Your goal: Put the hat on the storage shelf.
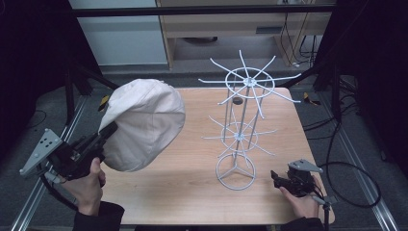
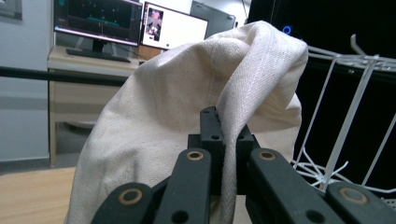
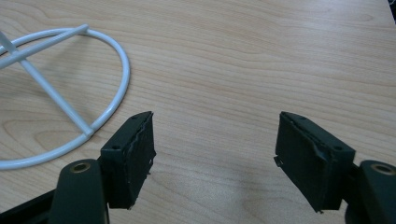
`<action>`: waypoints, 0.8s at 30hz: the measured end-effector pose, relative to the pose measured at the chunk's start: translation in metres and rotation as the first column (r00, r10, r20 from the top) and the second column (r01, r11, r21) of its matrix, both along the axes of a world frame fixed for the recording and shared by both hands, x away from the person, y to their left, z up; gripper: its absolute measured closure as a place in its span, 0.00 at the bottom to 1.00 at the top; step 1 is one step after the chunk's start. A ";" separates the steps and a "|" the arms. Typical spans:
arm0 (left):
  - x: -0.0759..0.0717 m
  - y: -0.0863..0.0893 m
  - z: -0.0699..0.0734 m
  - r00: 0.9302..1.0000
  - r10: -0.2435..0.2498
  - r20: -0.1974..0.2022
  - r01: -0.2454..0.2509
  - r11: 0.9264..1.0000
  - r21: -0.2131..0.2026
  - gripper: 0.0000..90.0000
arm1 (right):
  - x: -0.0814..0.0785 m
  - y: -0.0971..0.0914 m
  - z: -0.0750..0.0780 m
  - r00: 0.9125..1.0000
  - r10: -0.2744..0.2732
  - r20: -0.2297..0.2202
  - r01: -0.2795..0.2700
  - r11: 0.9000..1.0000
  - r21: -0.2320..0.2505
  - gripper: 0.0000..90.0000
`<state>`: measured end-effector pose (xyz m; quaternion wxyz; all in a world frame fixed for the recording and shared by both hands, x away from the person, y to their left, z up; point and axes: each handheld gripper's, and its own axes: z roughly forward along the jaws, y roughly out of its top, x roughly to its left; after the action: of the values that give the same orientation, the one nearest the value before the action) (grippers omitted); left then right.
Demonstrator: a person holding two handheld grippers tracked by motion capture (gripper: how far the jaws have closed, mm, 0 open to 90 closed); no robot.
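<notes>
A cream cloth hat (image 1: 142, 124) hangs in the air over the left part of the table, held by its edge in my left gripper (image 1: 111, 131). In the left gripper view the hat (image 2: 187, 107) bulges up ahead and its hem runs down between the shut jaws of my left gripper (image 2: 223, 140). A white wire rack (image 1: 243, 120) with spoke arms stands upright at the table's middle right. My right gripper (image 1: 274, 176) rests low near the front right, just right of the rack's ring base (image 3: 70, 98); that gripper (image 3: 215, 144) is open, with bare wood between its jaws.
The wooden table (image 1: 192, 183) has bare surface in front of the rack and under the hat. A small dark disc (image 1: 237, 101) lies behind the rack. Metal rails (image 1: 358, 163) run along both table sides. Monitors on a desk (image 2: 93, 60) stand beyond the table.
</notes>
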<state>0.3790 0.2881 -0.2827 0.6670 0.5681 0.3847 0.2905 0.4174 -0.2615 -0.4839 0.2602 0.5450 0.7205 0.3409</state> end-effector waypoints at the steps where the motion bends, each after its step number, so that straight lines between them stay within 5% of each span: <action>1: -0.002 0.000 0.001 1.000 0.001 0.012 -0.001 1.000 -0.007 0.98 | 0.000 0.000 0.000 1.000 0.002 0.004 -0.002 1.000 -0.003 0.31; 16: -0.008 0.007 0.012 0.995 -0.003 0.100 0.018 0.988 -0.155 0.98 | 0.000 -0.001 0.000 1.000 0.000 0.004 0.000 1.000 0.003 0.31; 24: -0.013 0.006 0.023 0.990 -0.011 0.142 0.039 0.980 -0.193 0.98 | 0.000 -0.001 0.000 1.000 0.003 0.004 -0.003 1.000 0.000 0.31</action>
<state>0.3664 0.2940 -0.2596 0.7487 0.4828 0.3562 0.2821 0.4177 -0.2623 -0.4843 0.2612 0.5433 0.7208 0.3422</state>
